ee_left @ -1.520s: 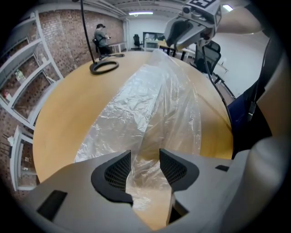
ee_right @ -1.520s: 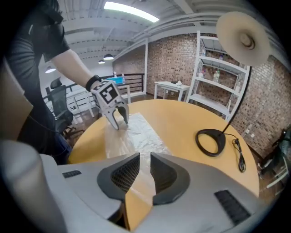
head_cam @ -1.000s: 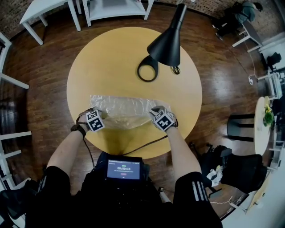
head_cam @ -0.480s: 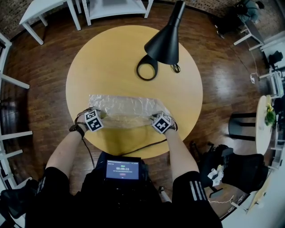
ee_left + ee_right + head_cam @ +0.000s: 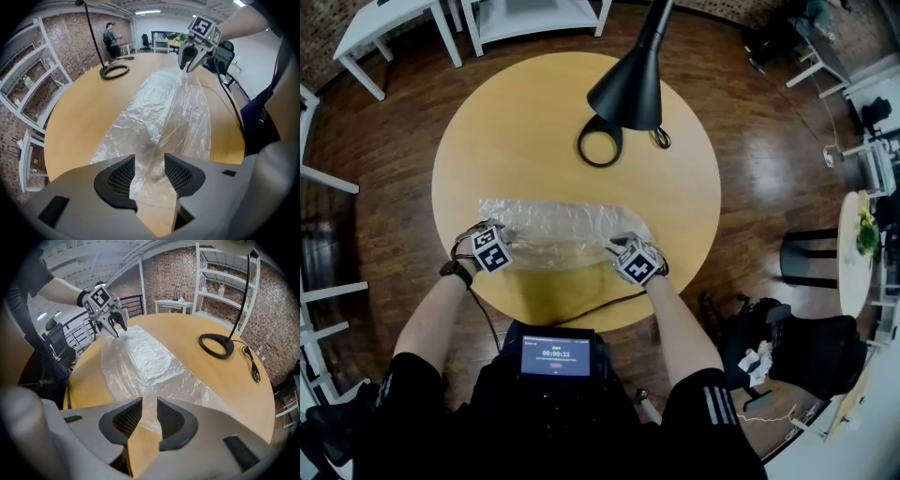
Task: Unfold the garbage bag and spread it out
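The garbage bag (image 5: 558, 230) lies on the table (image 5: 534, 122), its ends loose between the spread jaws of the left gripper (image 5: 149, 174) and right gripper (image 5: 149, 420) (whose jaws have just been opening), so pinch one layer and pull gently.

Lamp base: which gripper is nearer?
Right. The right gripper, at the garbage bag's right end, sits almost straight across from the lamp base; its jaws have just been opening, film between them. The left gripper, at the left end, is farther.
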{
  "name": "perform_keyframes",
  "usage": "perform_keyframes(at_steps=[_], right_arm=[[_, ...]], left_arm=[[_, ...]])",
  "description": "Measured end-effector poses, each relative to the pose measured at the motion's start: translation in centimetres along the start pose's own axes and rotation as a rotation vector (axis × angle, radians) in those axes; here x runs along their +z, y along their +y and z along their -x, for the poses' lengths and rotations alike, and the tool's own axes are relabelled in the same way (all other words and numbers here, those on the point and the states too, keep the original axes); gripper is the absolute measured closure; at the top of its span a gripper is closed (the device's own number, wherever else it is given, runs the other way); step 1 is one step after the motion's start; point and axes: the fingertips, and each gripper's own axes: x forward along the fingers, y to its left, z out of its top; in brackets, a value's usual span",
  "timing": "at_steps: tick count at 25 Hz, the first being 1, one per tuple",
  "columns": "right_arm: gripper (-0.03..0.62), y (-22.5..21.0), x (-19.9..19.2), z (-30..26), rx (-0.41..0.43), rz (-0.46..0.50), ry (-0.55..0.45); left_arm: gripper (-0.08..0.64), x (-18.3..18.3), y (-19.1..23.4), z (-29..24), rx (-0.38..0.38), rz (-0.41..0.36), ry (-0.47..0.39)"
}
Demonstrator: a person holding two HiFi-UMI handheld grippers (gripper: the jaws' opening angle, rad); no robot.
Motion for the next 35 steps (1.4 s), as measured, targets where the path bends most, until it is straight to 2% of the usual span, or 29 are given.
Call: perform_keyframes(at_steps=[3, 7, 11, 17, 21, 23, 28, 35], right_arm=[[0.469, -0.3, 1.1, 1.7, -0.018, 0.017, -0.046], [0.468, -2.3, 1.8, 3.9, -0.076, 0.029, -0.076], [0.43, -4.9, 0.2, 4.3, -0.125, 0.048, -0.004], [0.375, -6.0, -3.1, 2.8, -0.079, 0.034, 0.124], [0.36, -5.0, -6.0, 1.7, -0.033, 0.001, 0.164], [0.331, -4.4, -7.3, 1.2, -0.016, -0.009, 0.183], [0.313, -4.0, -8.2, 0.6, -0.021, -0.006, 0.18], [0.272, -4.2, -8.1, 0.1, -0.022, -0.001, 0.164]], left_arm=[[0.353, -1.1, -0.4, -0.9, -0.006, -0.016, 0.035], [0.35, -1.5, -0.4, -1.1, -0.009, -0.001, 0.04], [0.35, -1.6, -0.3, -1.0, -0.003, -0.015, 0.049], [0.345, -2.2, 0.2, -0.8, -0.002, 0.006, 0.051], [0.336, -2.1, 0.2, -0.8, 0.001, 0.015, 0.054], [0.334, -2.1, 0.0, -0.7, -0.005, 0.021, 0.057], [0.298, -2.4, -0.5, -0.6, -0.032, 0.004, 0.077], [0.288, -2.1, -0.8, -0.9, -0.017, -0.021, 0.09]])
